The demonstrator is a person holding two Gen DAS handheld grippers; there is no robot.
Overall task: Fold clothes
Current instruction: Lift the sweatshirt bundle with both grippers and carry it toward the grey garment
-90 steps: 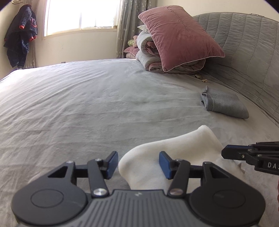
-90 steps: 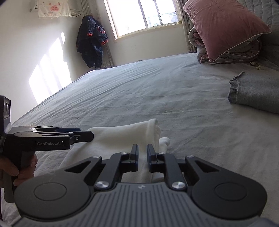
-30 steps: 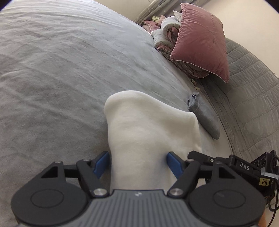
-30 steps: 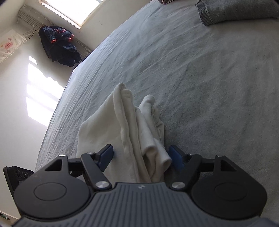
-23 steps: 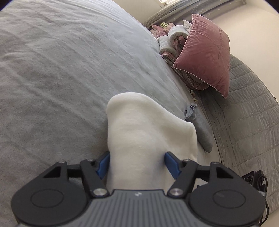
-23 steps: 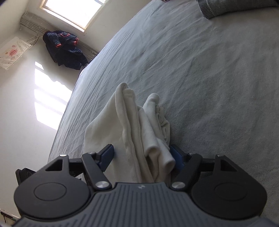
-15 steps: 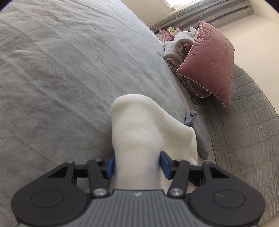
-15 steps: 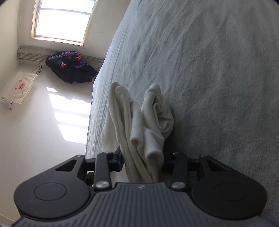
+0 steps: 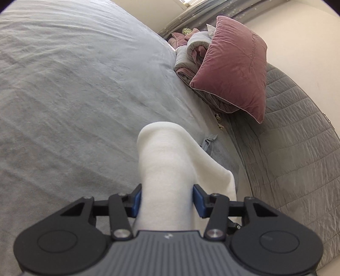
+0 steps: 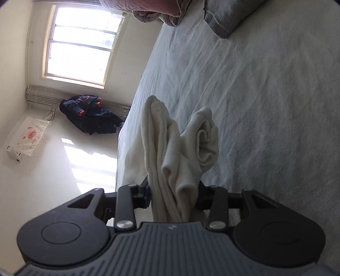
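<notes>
A folded white garment is held between both grippers above the grey bed. My left gripper is shut on one end of it; the cloth bulges forward between the blue pads. My right gripper is shut on the other end, where the white garment shows several bunched layers and a rolled edge. A folded grey garment lies on the bed beyond, partly hidden by the white one; it also shows in the right wrist view.
A pink pillow rests on a rolled duvet against the grey quilted headboard. In the right wrist view a window, a dark jacket on the wall and the bed edge show.
Both grippers have closed from open onto the white garment and lifted its ends. Both views have tilted sharply.
</notes>
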